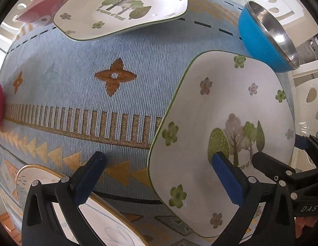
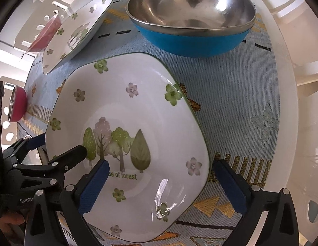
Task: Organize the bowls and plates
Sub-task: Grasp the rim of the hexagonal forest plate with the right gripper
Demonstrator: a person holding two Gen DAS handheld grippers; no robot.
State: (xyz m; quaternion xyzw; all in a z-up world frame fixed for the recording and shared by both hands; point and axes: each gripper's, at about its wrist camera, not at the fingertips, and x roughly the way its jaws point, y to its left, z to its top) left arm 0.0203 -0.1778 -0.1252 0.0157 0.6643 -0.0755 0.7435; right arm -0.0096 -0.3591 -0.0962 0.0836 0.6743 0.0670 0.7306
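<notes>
Two hand-held grippers hang over a blue patterned tablecloth (image 1: 81,65). The left gripper (image 1: 157,168) and the right gripper (image 2: 161,176) both have jaws spread wide, gripping nothing. A square forest-print plate (image 2: 128,139) lies flat on the cloth, its near edges between both pairs of fingers, seemingly just set down or about to be lifted. A matching plate (image 1: 122,6) sits farther off, well apart, near a blue steel-lined bowl (image 2: 191,20). Next, probably, one gripper must close on a plate rim to stack the pair.
</notes>
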